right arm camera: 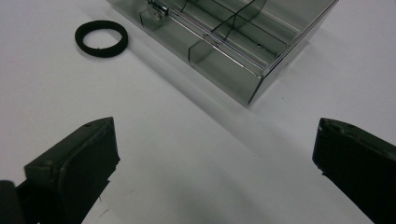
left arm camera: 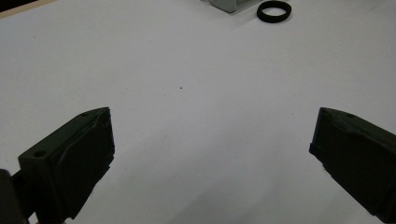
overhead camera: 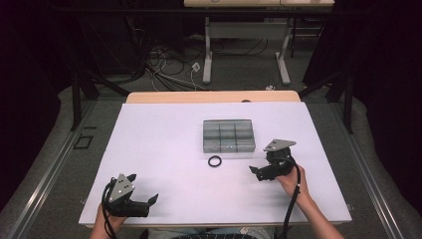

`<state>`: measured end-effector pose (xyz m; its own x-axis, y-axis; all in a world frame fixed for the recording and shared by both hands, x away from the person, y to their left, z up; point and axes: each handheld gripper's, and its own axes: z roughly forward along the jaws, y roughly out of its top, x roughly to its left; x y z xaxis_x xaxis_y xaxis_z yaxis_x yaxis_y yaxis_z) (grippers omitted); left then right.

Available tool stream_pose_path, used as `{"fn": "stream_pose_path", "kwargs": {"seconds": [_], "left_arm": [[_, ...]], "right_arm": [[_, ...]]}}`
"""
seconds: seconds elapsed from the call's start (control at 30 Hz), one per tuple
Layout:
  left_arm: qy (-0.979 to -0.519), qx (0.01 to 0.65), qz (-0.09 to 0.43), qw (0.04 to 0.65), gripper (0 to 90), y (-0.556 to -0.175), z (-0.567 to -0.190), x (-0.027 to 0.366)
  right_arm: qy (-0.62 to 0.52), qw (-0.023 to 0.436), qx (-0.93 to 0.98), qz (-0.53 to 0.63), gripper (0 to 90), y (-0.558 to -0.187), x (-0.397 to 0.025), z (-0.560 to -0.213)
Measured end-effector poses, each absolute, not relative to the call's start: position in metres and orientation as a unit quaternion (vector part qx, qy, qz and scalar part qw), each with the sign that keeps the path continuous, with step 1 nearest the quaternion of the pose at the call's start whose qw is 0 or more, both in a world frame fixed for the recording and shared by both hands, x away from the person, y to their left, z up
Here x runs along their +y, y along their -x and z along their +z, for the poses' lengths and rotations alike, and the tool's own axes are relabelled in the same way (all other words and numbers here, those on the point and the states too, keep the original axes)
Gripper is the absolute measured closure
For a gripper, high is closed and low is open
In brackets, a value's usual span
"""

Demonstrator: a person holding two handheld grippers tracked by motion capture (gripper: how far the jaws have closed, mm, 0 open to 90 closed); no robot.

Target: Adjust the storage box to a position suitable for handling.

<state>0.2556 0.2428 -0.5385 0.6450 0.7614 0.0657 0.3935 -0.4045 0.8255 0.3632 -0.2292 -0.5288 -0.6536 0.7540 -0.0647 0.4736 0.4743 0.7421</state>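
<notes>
White tabletop [overhead camera: 164, 164] carries a small black rubber ring [overhead camera: 215, 161], lying flat just at six o'clock of the clear plastic compartment box [overhead camera: 229, 135]. Right gripper [overhead camera: 260, 173] hovers nearby at the ring's three o'clock, jaws spread wide and empty; left gripper [overhead camera: 143, 191] likewise gapes, well apart. Pinching such a thin, flat ring could skid it sideways against the box wall.

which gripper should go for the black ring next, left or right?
Right. The right gripper sits close to the black rubber ring and the clear compartmented plastic box, jaws open and facing the ring. The left gripper, also open, is at the table's near-left corner, much farther away.
</notes>
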Motion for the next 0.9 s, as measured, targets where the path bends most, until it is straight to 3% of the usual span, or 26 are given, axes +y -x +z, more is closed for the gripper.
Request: {"fn": "stream_pose_path", "kwargs": {"seconds": [0.9], "left_arm": [[-0.812, 0.355, 0.22, 0.407, 0.0, -0.256, -0.538, 0.243]], "right_arm": [[-0.388, 0.191, 0.811, 0.393, 1.1, -0.402, -0.229, -0.517]]}}
